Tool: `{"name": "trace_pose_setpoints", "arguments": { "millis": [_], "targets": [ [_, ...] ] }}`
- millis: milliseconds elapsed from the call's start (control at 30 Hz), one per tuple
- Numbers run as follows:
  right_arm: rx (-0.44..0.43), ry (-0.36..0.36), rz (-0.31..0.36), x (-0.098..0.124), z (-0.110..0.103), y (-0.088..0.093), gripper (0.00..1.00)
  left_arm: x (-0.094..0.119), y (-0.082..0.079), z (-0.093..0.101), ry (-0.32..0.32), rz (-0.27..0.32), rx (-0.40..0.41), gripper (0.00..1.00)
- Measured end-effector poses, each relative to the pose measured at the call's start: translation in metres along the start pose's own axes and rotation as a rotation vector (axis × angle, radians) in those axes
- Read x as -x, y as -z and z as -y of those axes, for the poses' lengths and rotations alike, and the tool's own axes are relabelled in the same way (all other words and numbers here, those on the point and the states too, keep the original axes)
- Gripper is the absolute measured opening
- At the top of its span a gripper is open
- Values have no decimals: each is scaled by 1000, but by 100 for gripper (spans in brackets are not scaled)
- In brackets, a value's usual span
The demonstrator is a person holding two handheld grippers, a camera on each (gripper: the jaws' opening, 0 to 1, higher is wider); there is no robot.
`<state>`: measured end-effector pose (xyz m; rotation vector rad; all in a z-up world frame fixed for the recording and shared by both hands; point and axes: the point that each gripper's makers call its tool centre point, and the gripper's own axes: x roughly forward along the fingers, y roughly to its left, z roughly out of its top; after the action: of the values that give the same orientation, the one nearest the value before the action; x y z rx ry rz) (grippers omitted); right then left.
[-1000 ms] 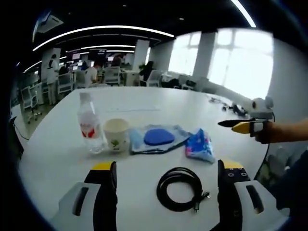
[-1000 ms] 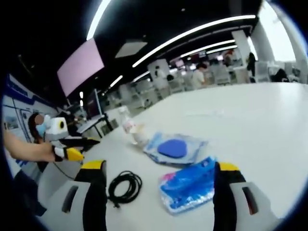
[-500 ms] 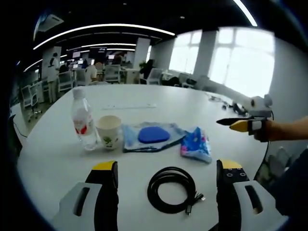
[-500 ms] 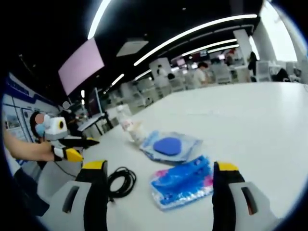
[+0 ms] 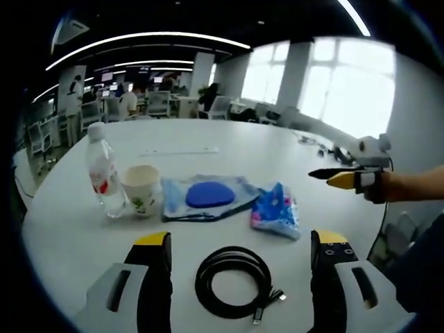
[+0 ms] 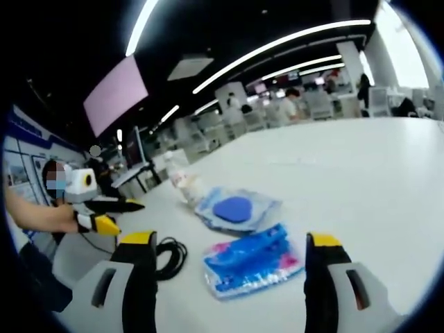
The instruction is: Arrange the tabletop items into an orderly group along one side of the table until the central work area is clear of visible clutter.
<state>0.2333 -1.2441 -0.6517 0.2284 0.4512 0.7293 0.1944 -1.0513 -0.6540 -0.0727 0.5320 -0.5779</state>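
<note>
On the white table (image 5: 229, 142) a clear water bottle (image 5: 103, 177), a paper cup (image 5: 141, 200), a blue pouch with a blue oval on it (image 5: 205, 196) and a blue patterned packet (image 5: 274, 211) lie in a row. In front of them is a coiled black cable (image 5: 232, 281), just ahead of my open left gripper (image 5: 239, 238). A hand holds my right gripper (image 5: 331, 177) at the right, above the table edge. In the right gripper view my right gripper (image 6: 232, 238) stands open with the packet (image 6: 250, 260) just ahead between its jaws. Beyond it are the pouch (image 6: 234, 209), bottle (image 6: 182, 182) and cable (image 6: 166, 257). My left gripper (image 6: 118, 208) hovers at the left.
The table stretches bare far beyond the row of items (image 6: 361, 166). Office desks and chairs (image 5: 159, 104) and several people stand in the background. A dark cable and small items (image 5: 326, 147) lie near the table's far right edge.
Both cameras have moved; the items lie where they were. The cable now sits closer between the left jaws, and the packet has come nearer between the right jaws.
</note>
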Motion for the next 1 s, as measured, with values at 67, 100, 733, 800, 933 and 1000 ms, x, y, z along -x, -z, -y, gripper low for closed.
{"name": "trace_pose_setpoints", "arguments": {
  "millis": [67,100,733,800,933,1000],
  "targets": [
    [3,0,-5,0,5,0,84,-5,1,5,4,-8,1,78],
    [5,0,-8,0,7,0,84,-7,2,8,8,-13,1,77],
    [137,-3,-147,-10,64,19,76,-69,18,71,73,-106,25,68],
    [154,-1,-164,-14,70,22,75,-74,22,73,59,-124,29,68],
    [153,7,-168,-21,80,22,71,-81,30,72,16,-163,55,65],
    [154,9,-165,-25,82,20,69,-84,34,70,-9,-182,73,64]
  ]
}}
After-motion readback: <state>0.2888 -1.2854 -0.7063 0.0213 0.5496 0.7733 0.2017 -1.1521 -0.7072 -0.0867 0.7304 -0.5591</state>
